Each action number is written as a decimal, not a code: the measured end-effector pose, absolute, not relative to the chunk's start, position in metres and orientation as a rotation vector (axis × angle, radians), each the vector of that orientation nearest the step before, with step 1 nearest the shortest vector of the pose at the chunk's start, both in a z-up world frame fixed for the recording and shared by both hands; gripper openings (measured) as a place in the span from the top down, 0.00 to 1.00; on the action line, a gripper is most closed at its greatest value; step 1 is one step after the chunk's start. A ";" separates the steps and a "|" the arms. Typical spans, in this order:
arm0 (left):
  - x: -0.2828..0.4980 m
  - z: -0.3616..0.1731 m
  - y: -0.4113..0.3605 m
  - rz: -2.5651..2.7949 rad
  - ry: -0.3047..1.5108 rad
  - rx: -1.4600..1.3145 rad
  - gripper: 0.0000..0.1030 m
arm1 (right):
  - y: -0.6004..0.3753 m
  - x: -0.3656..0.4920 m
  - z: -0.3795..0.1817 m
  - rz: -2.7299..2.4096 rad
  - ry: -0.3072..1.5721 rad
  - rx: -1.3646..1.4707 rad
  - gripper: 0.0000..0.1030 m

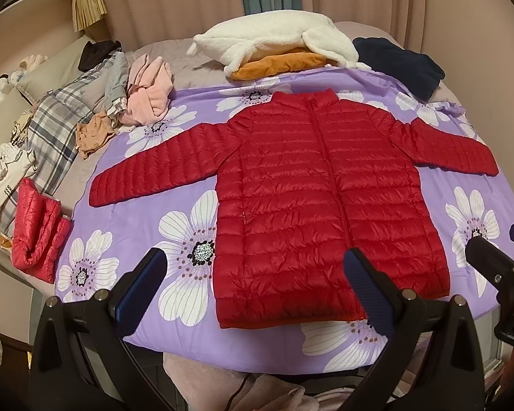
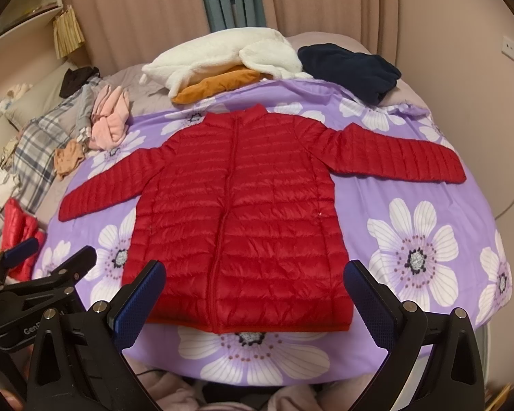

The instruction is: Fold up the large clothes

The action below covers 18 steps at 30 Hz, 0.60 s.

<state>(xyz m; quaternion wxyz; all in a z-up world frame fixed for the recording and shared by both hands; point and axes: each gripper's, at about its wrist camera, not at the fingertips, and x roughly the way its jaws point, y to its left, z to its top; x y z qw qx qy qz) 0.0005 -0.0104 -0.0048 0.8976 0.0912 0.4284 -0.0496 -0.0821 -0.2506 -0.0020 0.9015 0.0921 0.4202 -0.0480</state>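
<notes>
Left wrist view shows the jacket spread flat, front up and zipped, on the floral sheet, with both sleeves angled outward and the hem at the near edge. The left gripper hangs above the near left hem corner with its jaws spread wide and nothing between them. In the right wrist view, the right gripper hovers over the near hem, jaws likewise spread and empty, and the jacket fills the middle of the sheet. No fold has been made yet, so the task appears to be at its start.

The quilted shell looks slick and puffy, so a shallow pinch could slip off, or catch only the top layer and let the back lag behind. Lifting 1 side faster than the other would likely skew the fold. The sheet may bunch up if a finger catches it along with the hem. The 2 grippers sit near each other and could collide when crossing.
</notes>
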 end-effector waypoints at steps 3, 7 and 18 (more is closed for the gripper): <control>0.001 -0.005 -0.011 -0.102 0.888 0.190 0.00 | -0.251 -0.082 -0.002 -0.099 0.870 0.192 0.01; 0.001 -0.004 -0.011 -0.102 0.889 0.188 0.00 | -0.251 -0.083 -0.002 -0.099 0.870 0.192 0.01; 0.001 -0.004 -0.011 -0.102 0.889 0.190 0.00 | -0.251 -0.083 -0.002 -0.098 0.871 0.193 0.01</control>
